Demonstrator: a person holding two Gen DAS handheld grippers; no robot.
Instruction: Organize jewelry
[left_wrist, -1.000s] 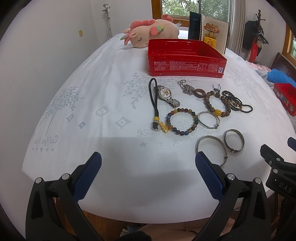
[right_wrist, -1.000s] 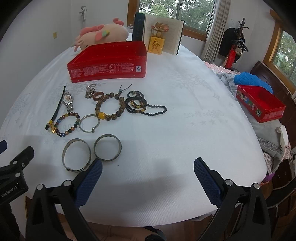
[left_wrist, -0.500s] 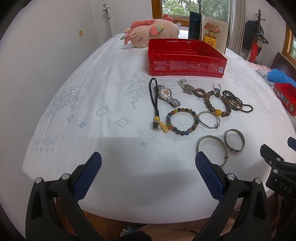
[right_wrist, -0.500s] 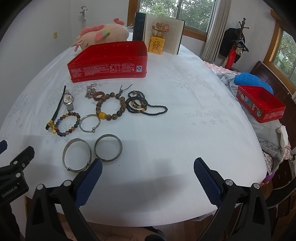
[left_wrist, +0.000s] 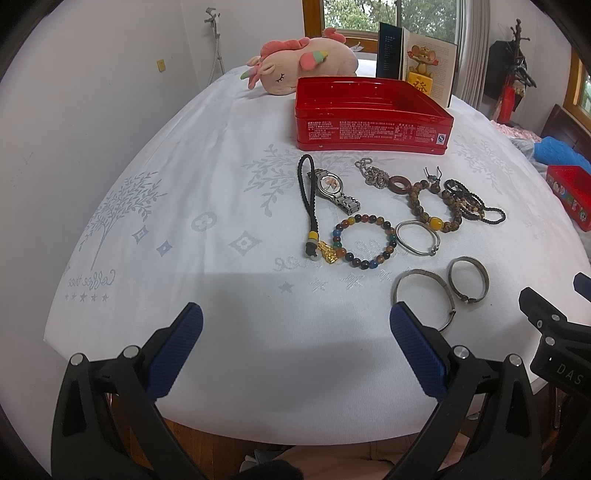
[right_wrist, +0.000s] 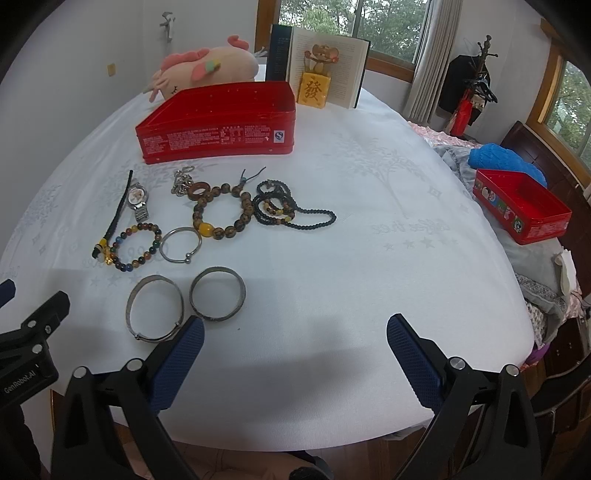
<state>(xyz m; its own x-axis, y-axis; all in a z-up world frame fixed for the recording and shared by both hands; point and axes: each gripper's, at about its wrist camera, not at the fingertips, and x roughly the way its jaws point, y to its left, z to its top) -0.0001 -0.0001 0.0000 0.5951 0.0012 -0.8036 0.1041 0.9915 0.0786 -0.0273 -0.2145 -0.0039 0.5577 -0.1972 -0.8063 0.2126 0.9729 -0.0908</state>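
- Hovering over the near edge of a round table draped in a white patterned cloth, the left gripper and the right gripper both hang spread wide with nothing between their blue pads, apparently poised to begin the sorting.
- Nearest the tools, two plain silver bangles lie flat and side by side: a thin one and a broader band, the thin one partly behind the right gripper's left pad in the right wrist view; they look the easiest first picks.
- Just beyond sit a slim silver open bangle with ball ends and a bracelet of multicoloured beads, beside a black braided cord with a gold charm.
- Farther back lie a steel wristwatch, a brown wooden-bead bracelet with one yellow bead, a brown ring pendant on a silver chain and a tangle of small dark bead strands.
- All pieces rest loose on the cloth in front of the open red rectangular tin, the likely destination; none can be seen inside it.
- At the far edge stand a pink plush toy and an open book, clear of the work.
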